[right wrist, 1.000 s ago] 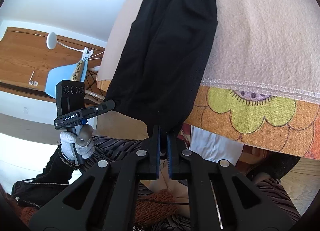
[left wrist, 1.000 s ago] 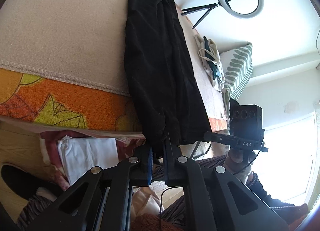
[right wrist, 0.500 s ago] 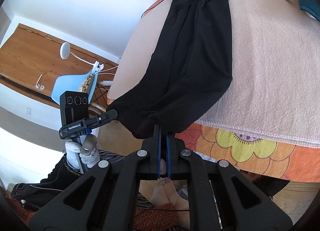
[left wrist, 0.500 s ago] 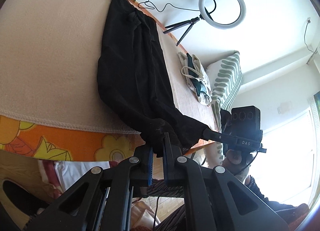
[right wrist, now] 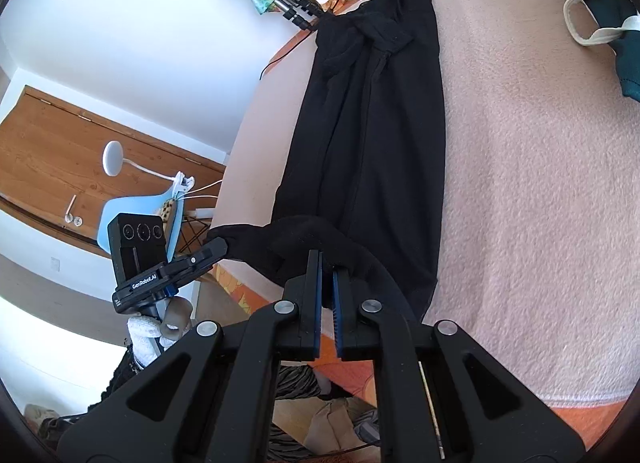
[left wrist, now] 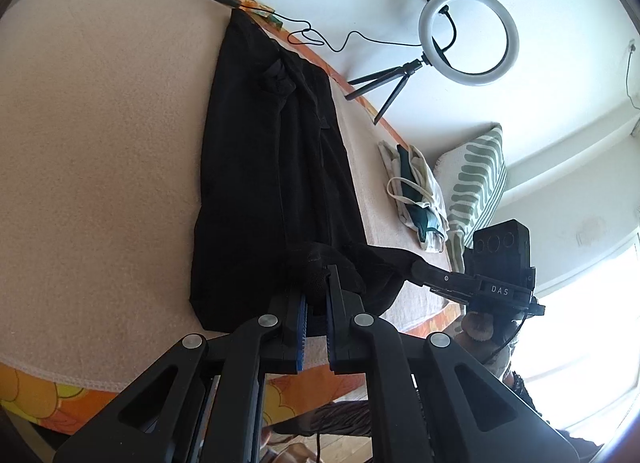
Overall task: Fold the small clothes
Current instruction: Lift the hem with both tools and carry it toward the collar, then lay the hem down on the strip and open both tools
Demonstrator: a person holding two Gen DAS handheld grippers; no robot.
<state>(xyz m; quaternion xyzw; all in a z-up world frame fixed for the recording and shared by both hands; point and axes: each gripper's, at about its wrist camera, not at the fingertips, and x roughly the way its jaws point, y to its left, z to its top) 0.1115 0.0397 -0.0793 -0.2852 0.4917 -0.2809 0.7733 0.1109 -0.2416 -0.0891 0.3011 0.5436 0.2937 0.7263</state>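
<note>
Left claw (left wrist: 316,295) and right claw (right wrist: 328,283) each clamp near hem of black garment (left wrist: 272,167) on bed (left wrist: 100,143); we carry corners evenly toward far end, hem taut.

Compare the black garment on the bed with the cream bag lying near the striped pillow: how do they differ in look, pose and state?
The black garment is plain dark cloth, long and stretched along the blanket; the cream bag is pale, crumpled in a heap, with teal fabric showing in it. The garment's near end is lifted, pinched by the left gripper and right gripper; the bag lies untouched. Both are soft fabric resting on the same beige blanket.
</note>
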